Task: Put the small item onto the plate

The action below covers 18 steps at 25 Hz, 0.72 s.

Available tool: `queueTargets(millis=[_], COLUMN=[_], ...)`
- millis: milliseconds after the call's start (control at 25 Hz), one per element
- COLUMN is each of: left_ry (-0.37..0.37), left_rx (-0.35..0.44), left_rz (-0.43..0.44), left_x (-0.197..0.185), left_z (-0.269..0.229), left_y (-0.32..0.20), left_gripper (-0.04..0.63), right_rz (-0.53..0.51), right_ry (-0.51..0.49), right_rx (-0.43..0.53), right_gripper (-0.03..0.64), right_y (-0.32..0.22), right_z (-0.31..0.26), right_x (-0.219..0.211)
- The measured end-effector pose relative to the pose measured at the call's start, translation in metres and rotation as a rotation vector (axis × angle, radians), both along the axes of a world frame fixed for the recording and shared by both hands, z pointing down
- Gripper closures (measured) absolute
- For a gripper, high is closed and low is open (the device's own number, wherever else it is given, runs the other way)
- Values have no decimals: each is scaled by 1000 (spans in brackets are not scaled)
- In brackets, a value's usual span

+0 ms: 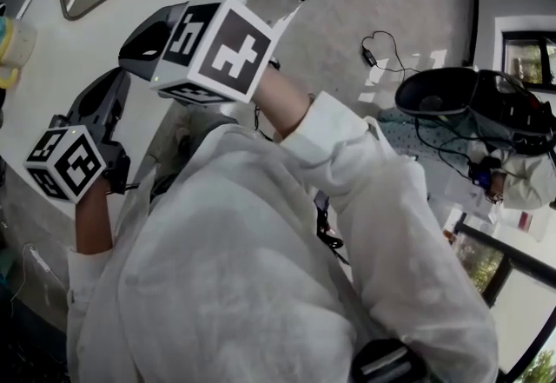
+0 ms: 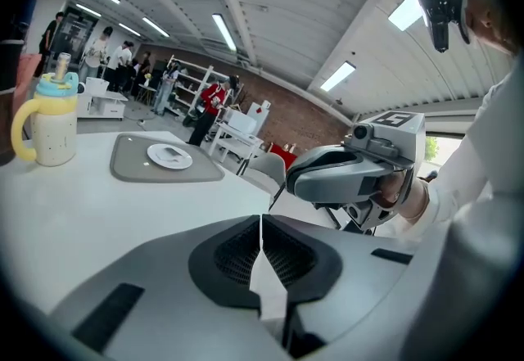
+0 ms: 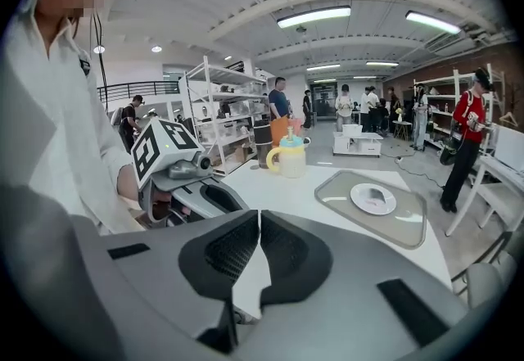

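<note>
Both tools are up over the near edge of the white table (image 3: 286,196), side by side. My left gripper (image 2: 261,228) has its jaws pressed together with nothing between them, and the right gripper (image 3: 259,224) is the same: closed and empty. Across the table there's a grey tray (image 3: 409,216) with a white plate (image 3: 360,202) on it, and a small dark item (image 3: 375,194) lies on that plate, well away from both tools. A yellow cup (image 3: 291,156) with a blue lid stands off beside the tray.
</note>
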<state>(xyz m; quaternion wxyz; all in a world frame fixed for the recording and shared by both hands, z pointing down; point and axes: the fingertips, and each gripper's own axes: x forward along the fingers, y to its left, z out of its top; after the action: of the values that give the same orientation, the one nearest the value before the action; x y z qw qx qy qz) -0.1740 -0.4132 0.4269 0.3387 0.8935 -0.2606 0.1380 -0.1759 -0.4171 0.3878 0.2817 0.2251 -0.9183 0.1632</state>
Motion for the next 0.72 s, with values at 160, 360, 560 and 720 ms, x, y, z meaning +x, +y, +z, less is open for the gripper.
queueTargets(millis=[160, 360, 560, 720], left_ry=[14, 20, 12, 16], left_rx=[-12, -22, -5, 2], left_rz=[-24, -50, -81, -107], left_x=[17, 36, 11, -6], left_z=[4, 3, -21, -34], left_y=[-22, -28, -13, 7], left_gripper=[578, 578, 578, 578], right_rz=[-18, -28, -36, 14], right_ry=[1, -12, -26, -63], right_rx=[-20, -29, 0, 34], right_gripper=[595, 595, 595, 595], right_y=[-15, -24, -11, 13], right_z=[12, 15, -10, -21], right_x=[11, 26, 3, -15])
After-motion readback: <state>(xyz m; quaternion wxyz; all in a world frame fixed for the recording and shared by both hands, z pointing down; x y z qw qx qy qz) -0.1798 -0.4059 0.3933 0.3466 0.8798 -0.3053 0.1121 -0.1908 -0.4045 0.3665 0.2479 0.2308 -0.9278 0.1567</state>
